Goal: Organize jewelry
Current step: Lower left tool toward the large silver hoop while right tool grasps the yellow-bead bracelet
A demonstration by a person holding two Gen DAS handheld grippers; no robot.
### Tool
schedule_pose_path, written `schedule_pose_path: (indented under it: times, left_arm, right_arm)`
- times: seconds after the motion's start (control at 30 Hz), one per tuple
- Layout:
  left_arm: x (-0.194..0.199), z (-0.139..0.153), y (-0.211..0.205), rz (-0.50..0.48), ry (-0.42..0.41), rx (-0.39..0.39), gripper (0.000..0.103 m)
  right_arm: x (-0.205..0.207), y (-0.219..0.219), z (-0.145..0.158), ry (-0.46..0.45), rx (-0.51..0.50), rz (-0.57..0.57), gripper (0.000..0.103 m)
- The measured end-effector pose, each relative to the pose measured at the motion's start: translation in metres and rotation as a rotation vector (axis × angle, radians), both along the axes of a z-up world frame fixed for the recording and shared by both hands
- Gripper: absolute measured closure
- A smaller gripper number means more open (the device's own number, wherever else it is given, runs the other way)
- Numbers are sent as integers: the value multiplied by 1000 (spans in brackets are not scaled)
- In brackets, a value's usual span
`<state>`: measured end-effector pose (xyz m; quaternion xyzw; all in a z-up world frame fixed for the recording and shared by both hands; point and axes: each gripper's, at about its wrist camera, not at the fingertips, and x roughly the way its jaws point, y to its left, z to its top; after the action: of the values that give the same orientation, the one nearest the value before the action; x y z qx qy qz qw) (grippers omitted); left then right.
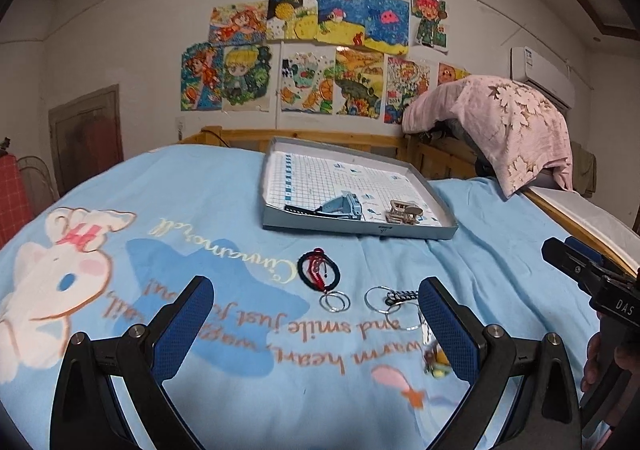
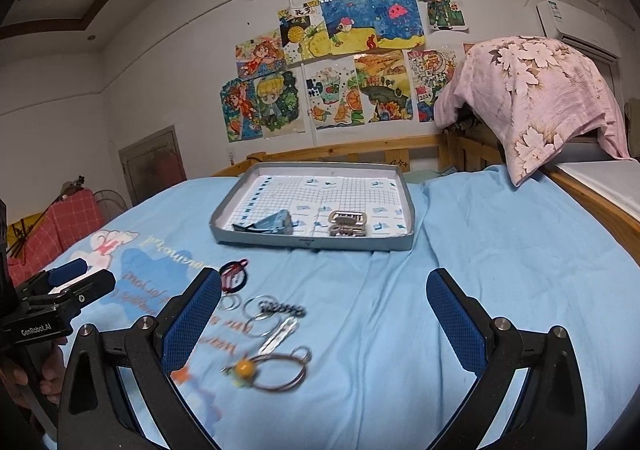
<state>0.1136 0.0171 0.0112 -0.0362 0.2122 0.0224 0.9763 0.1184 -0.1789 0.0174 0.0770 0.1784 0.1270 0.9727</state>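
Note:
A shallow grey tray [image 1: 439,205] [image 2: 312,242] lies on the blue bedsheet, holding a blue hair clip [image 1: 340,205] [image 2: 272,223] and a metal buckle [image 1: 402,211] [image 2: 347,223]. In front of it lie a black and red hair tie [image 1: 318,270] [image 2: 233,276], small metal rings [image 1: 334,300] [image 2: 256,310], a braided key ring [image 1: 394,297] [image 2: 282,309] and a wire loop with an orange bead [image 2: 272,368]. My left gripper [image 1: 316,314] is open and empty above the sheet. My right gripper [image 2: 324,310] is open and empty, to the right of the items.
A wooden bed rail [image 2: 360,147] runs behind the tray. A pink flowered cloth [image 1: 500,117] [image 2: 540,97] drapes over something at the right. Drawings cover the wall. The right gripper's body [image 1: 592,278] shows in the left wrist view, and the left gripper's body [image 2: 52,298] in the right.

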Motion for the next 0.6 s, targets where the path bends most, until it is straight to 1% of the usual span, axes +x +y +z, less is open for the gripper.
schedule_pose_path:
  times: [0.13, 0.3, 0.33, 0.37, 0.4, 0.43, 0.47, 0.53, 0.57, 0.6]
  left_arm:
    - [28, -11, -2, -48, 53, -10, 0]
    - [56, -28, -1, -109, 115, -65, 0]
    - [60, -32, -1, -124, 126, -77, 2]
    - [63, -36, -2, -140, 136, -85, 5]
    - [65, -39, -3, -153, 145, -90, 12]
    - [68, -44, -5, -175, 161, -95, 16]
    - [71, -48, -7, -195, 174, -100, 18]
    - [76, -56, -11, -235, 204, -108, 33]
    - [79, -59, -13, -251, 220, -111, 37]
    - [82, -62, -15, -269, 236, -116, 42]
  right_arm:
    - [20, 0, -7, 27, -2, 3, 2]
    - [34, 2, -24, 72, -6, 25, 2]
    - [36, 1, -28, 82, -6, 33, 4]
    - [38, 1, -32, 91, -6, 41, 6]
    - [39, 2, -36, 100, -5, 50, 12]
    - [40, 4, -40, 113, -4, 63, 21]
    - [41, 5, -44, 126, -2, 74, 25]
    - [43, 7, -52, 162, 8, 100, 35]
    - [44, 6, -56, 174, 11, 109, 37]
    - [44, 8, -59, 189, 14, 127, 40]
